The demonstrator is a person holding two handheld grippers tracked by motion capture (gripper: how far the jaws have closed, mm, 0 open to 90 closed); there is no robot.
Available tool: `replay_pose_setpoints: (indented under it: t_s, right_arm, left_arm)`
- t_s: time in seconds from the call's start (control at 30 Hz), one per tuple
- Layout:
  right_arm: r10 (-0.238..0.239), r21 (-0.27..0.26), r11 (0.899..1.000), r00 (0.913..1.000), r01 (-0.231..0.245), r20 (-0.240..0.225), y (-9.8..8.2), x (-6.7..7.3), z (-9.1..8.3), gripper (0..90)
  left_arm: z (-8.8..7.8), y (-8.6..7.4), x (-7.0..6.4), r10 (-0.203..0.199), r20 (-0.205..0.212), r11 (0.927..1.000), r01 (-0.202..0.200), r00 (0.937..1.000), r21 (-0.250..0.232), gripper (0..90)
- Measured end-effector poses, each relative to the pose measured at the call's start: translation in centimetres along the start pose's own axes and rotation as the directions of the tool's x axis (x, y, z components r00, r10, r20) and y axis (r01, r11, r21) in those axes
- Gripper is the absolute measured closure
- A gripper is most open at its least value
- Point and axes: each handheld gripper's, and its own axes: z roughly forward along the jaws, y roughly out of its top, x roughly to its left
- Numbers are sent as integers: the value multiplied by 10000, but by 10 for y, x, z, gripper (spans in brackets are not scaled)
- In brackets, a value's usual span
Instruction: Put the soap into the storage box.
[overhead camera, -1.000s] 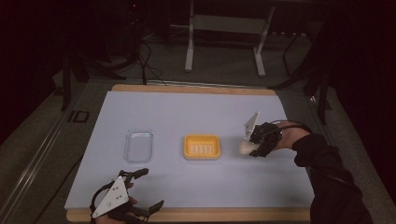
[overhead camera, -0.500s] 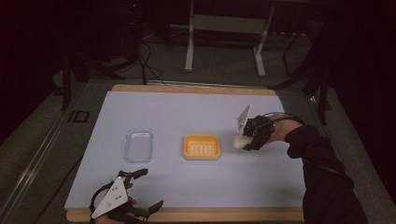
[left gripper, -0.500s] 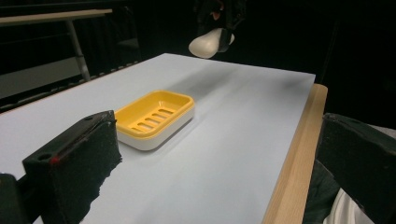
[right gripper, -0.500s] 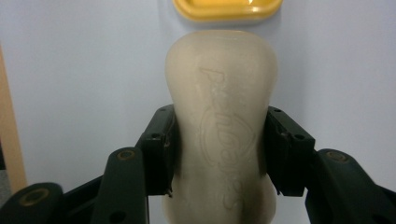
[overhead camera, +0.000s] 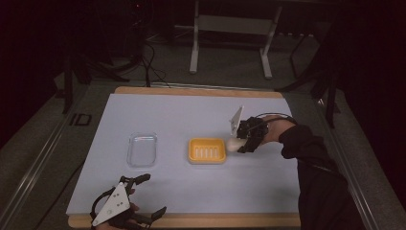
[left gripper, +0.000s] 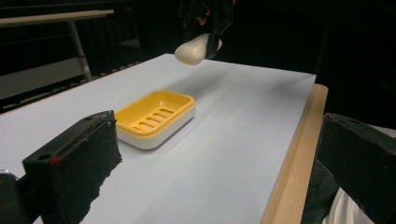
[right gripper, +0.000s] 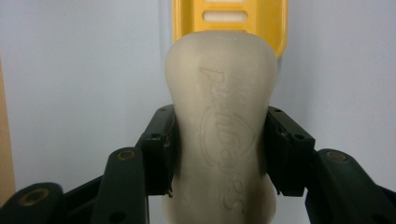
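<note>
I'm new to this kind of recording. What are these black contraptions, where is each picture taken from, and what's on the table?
A person holds a two-jaw gripper in each hand. The high view looks down on the table; each gripper view looks along that gripper's own jaws. On the table lie a yellow soap dish and a clear plastic lid. The right gripper is shut on a pale bar of soap, held above the table beside the dish. The left gripper sits open near the table's front edge, holding nothing.
</note>
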Motion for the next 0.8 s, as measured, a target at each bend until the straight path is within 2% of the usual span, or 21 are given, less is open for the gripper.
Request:
replay_pose_setpoints:
  t_s: [0.17, 0.73, 0.8]
  right_arm:
    - [-99, -227, 9997, 9999, 98, -47, 8, -3, 2, 495]
    - [-483, -429, 9979, 9987, 476, -157, 36, -8, 13, 495]
    - [-562, -588, 9968, 9982, 549, -193, 42, -9, 15, 495]
  left_arm:
    - [0, 0, 0, 13, 8, 10000, -13, 10000, 23, 0]
    - [-1, 0, -1, 18, 45, 10000, -18, 10000, 14, 0]
    - [-1, 0, -1, 27, 44, 10000, -27, 10000, -1, 0]
